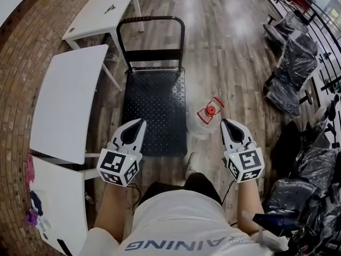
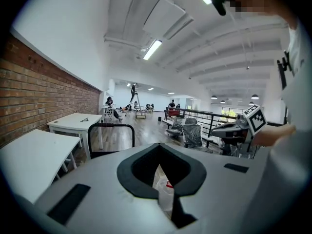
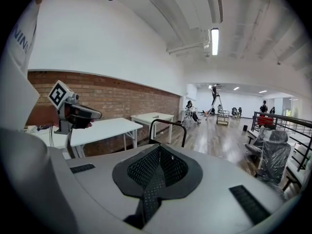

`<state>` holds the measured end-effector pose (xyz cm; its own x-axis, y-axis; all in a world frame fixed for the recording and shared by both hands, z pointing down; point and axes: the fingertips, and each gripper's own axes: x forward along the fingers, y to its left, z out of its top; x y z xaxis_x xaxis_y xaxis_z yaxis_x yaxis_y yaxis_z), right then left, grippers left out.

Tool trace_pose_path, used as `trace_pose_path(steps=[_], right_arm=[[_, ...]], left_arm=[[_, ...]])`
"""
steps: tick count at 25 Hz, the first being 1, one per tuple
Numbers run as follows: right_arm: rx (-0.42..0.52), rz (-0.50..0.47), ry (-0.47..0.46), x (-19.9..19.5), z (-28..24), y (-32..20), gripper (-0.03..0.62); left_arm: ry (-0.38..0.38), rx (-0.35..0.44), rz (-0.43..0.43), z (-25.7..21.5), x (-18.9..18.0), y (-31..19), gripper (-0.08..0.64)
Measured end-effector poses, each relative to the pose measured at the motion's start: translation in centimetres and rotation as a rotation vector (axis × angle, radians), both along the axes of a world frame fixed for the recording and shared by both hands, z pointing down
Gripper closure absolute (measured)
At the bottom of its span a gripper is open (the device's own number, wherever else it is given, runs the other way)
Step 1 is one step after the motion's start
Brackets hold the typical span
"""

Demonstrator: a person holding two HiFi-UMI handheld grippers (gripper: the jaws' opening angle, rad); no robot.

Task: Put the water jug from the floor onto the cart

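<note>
The clear water jug point(image 1: 205, 122) with a red cap point(image 1: 211, 110) stands on the wood floor, just right of the cart's black platform point(image 1: 154, 111). The cart's handle point(image 1: 151, 20) is at its far end. My left gripper point(image 1: 139, 124) hovers over the platform's near left part, its jaws parted by a narrow slit with nothing in them. Through that slit the jug point(image 2: 165, 191) shows in the left gripper view. My right gripper point(image 1: 224, 124) is shut and empty, just right of the jug and apart from it. The right gripper point(image 3: 158, 150) points toward the cart handle point(image 3: 168, 124).
White tables point(image 1: 66, 100) point(image 1: 101, 12) stand left of the cart along the brick strip. Plastic-wrapped chairs point(image 1: 295, 68) and a black railing point(image 1: 319, 20) line the right side. The person's shoe point(image 1: 191, 164) is on the floor beside the cart's near edge.
</note>
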<state>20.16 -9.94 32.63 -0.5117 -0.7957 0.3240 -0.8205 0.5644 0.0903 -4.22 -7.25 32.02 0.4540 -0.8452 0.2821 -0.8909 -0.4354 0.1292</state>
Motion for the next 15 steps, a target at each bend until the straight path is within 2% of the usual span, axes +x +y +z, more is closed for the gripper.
trace_pose_path(steps=[7,11,15], right_arm=[[-0.052,0.012,-0.008,6.2,2.8,-8.1,0.588],[-0.129,0.013,-0.009,8.2,6.5,-11.4,0.587],[-0.205,0.079,-0.023,9.5,10.5,-14.6,0.583]], left_arm=[[-0.026,-0.003,-0.027,-0.2,5.2,-6.9,0.558],[-0.022,-0.049,-0.052,1.4,6.5,-9.1,0.558],[-0.029,-0.108,-0.04,4.0,6.6,-9.8,0.558]])
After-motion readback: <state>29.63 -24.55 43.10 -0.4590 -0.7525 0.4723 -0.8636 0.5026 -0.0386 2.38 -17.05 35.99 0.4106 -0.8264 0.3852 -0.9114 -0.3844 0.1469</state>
